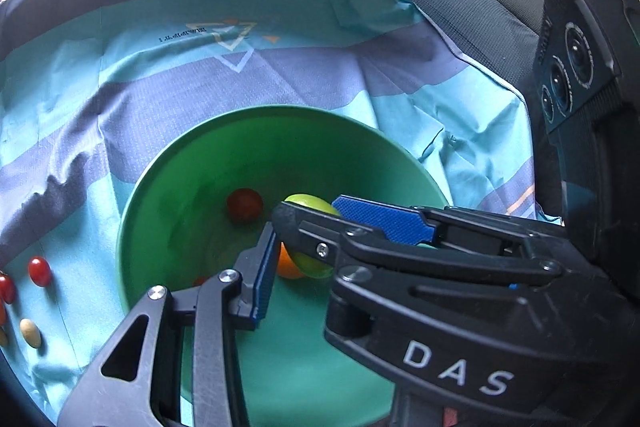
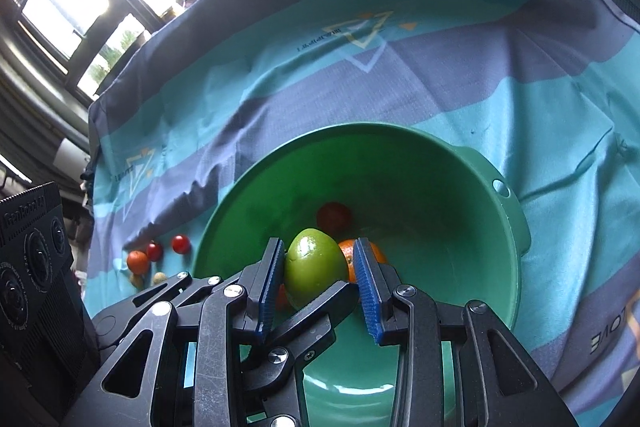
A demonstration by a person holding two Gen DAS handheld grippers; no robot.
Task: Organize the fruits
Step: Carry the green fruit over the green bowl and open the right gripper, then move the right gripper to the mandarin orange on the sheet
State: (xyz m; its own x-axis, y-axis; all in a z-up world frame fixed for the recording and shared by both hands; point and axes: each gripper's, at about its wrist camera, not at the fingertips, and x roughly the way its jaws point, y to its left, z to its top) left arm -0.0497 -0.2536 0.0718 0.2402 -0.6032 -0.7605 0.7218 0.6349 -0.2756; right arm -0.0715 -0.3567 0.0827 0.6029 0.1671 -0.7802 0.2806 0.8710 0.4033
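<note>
Fingers (image 2: 276, 275) of the right gripper (image 2: 318, 279) bracket the green fruit (image 2: 316, 267): left pad touching, a slim gap at the right pad, so releasing or about to grip, cannot tell which. Fruit is smooth, glossy, egg-shaped, hanging inside the green bowl (image 2: 516, 227) above an orange (image 2: 352, 255), a red fruit (image 2: 334, 217) at 12 o'clock from it. Left gripper (image 1: 304, 243) is spread wide with nothing in it, the right gripper's finger reaching between its own. Roughly half done: three-plus fruits in the bowl, loose small fruits (image 2: 160, 255) left on the cloth-covered surface (image 2: 440, 87) at 9 o'clock of the bowl.
</note>
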